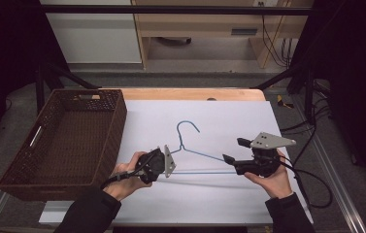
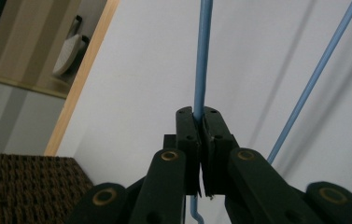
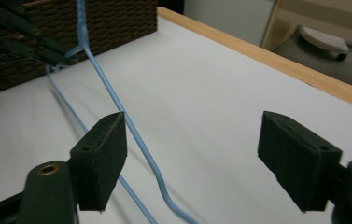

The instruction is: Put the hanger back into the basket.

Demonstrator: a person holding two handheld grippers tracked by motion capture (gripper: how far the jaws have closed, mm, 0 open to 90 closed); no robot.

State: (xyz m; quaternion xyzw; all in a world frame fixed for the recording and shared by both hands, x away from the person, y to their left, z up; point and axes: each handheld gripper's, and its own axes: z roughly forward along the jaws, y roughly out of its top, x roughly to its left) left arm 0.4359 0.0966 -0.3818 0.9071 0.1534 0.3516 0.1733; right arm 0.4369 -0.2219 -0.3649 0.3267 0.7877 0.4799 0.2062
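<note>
While the blue wire hanger (image 1: 195,150) lies near the wicker basket (image 1: 69,141) on the surface (image 1: 229,194) in the high view, nothing is yet binned. By the left gripper (image 2: 203,122) the wire is clamped tight; the right gripper (image 3: 192,156) is spread, released.

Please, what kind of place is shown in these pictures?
Probably a lab or workshop set up for recording handling trials. A white-topped table stands inside a dark metal frame, loose cables trail beside it, and just a wicker basket and a blue wire hanger are laid out.
</note>
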